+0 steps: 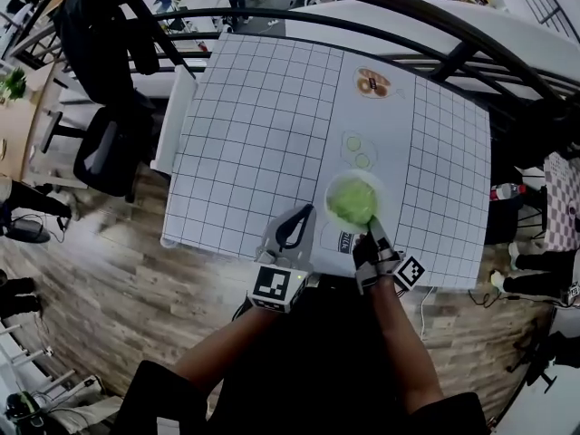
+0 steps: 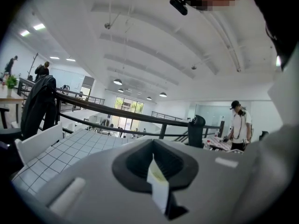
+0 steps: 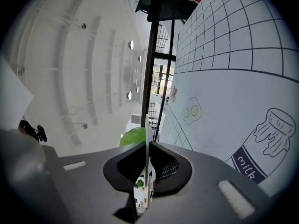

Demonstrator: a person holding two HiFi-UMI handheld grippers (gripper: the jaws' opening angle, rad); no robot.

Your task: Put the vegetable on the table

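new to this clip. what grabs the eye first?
The bright green vegetable in a white bowl stands out, at the near edge of the table, with the right tool clamped on the bowl's rim. The table's white grid sheet carries food drawings: a milk bottle close to the bowl, fried eggs further out.

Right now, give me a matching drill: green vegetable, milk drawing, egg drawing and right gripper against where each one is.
1 green vegetable
2 milk drawing
3 egg drawing
4 right gripper

A printed on the mat, past the white plate
B closed on the plate's rim
C lying on the plate
D printed at the mat's near edge

Pairs: 1-C, 2-D, 3-A, 4-B
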